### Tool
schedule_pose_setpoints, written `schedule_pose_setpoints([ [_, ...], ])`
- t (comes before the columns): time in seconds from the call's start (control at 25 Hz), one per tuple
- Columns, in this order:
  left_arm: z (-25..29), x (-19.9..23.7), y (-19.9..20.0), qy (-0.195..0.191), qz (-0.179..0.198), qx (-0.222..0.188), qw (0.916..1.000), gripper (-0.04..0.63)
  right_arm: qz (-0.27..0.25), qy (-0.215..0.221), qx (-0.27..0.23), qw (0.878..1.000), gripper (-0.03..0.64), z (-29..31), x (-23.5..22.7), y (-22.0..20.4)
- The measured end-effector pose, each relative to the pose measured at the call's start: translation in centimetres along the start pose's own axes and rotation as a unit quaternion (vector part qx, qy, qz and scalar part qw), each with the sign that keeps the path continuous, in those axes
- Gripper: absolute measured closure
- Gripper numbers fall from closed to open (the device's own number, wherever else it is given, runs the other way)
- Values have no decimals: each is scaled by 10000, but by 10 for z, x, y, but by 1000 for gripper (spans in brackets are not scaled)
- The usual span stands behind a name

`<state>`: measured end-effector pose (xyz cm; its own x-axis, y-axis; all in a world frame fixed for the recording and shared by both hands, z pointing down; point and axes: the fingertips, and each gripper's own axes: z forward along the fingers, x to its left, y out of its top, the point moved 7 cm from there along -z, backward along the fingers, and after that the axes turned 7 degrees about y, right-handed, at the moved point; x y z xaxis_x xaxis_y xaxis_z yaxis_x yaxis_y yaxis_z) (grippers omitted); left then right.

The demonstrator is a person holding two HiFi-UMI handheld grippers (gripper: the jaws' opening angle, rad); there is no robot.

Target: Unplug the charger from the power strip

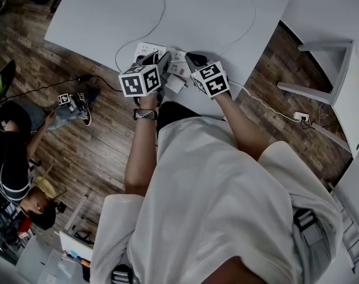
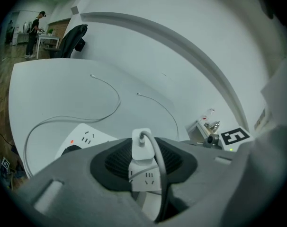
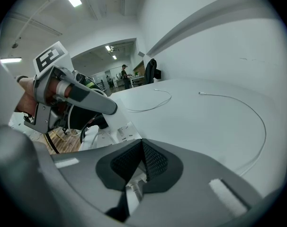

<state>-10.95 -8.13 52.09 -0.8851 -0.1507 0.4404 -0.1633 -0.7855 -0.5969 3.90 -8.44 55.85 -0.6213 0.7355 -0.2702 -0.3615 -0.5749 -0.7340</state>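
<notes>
The white charger [image 2: 142,144], a cable coming out of its top, stands between the pads of my left gripper [image 2: 144,162], which is shut on it. Right under it sits a white block with socket holes [image 2: 146,178]. A white power strip [image 2: 86,138] with a red light lies on the table to the left. From the head view both grippers hang over the power strip [image 1: 145,48] at the table's near edge, the left gripper [image 1: 162,59] beside the right gripper [image 1: 194,58]. The right gripper [image 3: 142,157] has its pads touching at the tips; a small white piece shows low between them.
Thin white cables [image 1: 162,5] curve across the white table [image 1: 96,16]. A cord runs off the table's right side to a plug on the wooden floor [image 1: 301,117]. A white shelf unit [image 1: 321,64] stands at the right, and a person [image 1: 16,141] sits on the floor at the left.
</notes>
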Motion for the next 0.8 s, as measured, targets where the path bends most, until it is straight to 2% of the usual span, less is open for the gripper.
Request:
schedule_pose_setpoints([
  [0.16, 1, 1, 1, 129, 9, -26, 9999, 445, -6, -7, -2, 10000, 615, 0, 1, 0],
  [0.32, 1, 1, 1, 430, 310, 57, 9986, 434, -20, 1, 7, 10000, 615, 0, 1, 0],
  [0.44, 2, 3, -1, 565, 391, 121, 9976, 425, -26, -2, 12, 10000, 615, 0, 0, 0],
  [0.8, -2, 8, -6, 940, 529, 319, 9936, 363, -12, -45, 44, 10000, 615, 0, 2, 1],
])
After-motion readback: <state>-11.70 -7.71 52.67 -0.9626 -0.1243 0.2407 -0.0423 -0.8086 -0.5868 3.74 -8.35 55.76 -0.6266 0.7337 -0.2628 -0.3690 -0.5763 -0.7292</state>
